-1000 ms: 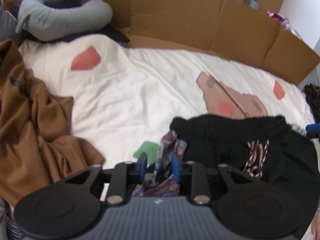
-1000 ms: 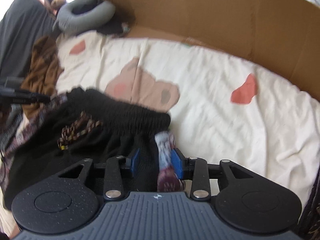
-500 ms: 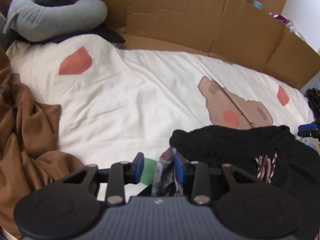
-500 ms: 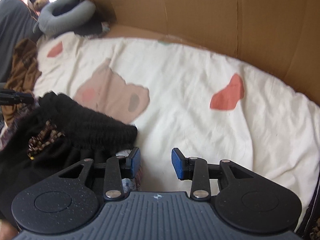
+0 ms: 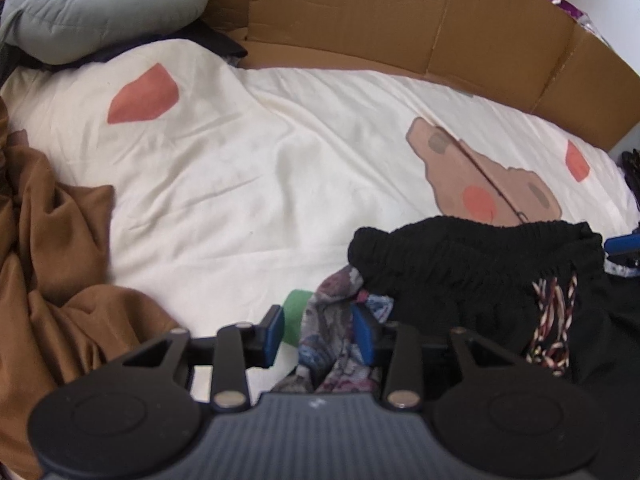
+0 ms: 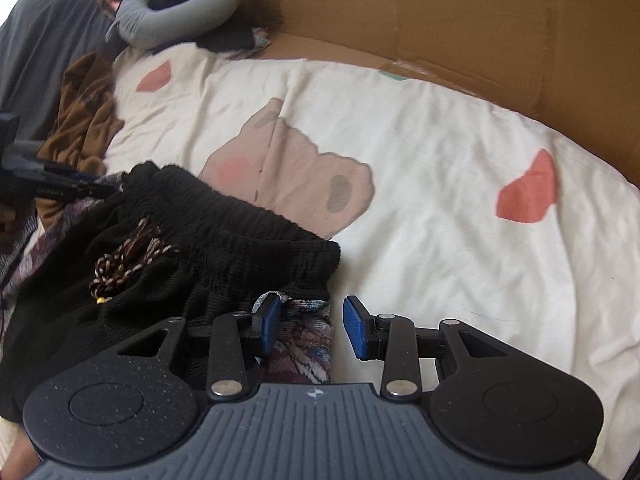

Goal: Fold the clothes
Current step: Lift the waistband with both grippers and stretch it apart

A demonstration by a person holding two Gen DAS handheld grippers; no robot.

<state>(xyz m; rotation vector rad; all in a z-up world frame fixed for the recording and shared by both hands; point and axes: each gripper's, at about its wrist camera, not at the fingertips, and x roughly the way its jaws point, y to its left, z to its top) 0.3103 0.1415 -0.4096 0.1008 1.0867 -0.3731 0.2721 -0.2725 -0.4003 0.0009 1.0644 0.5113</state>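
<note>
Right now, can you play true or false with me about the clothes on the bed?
1. The black shorts have a stretchy gathered waistband. True.
2. The brown garment is neatly folded. False: it lies crumpled.
3. The bedsheet has a bear printed on it. True.
4. The right gripper is clamped tight on the patterned fabric. False: its jaws stand apart.
5. A wooden headboard runs behind the bed. False: it is a cardboard wall.

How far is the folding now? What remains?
Done: the black garment lies on the bed sheet. In hand: nothing gripped; the left gripper has just been opening, patterned hem loose between its jaws; right gripper open. Left: folding it, then the crumpled brown garment.
</note>
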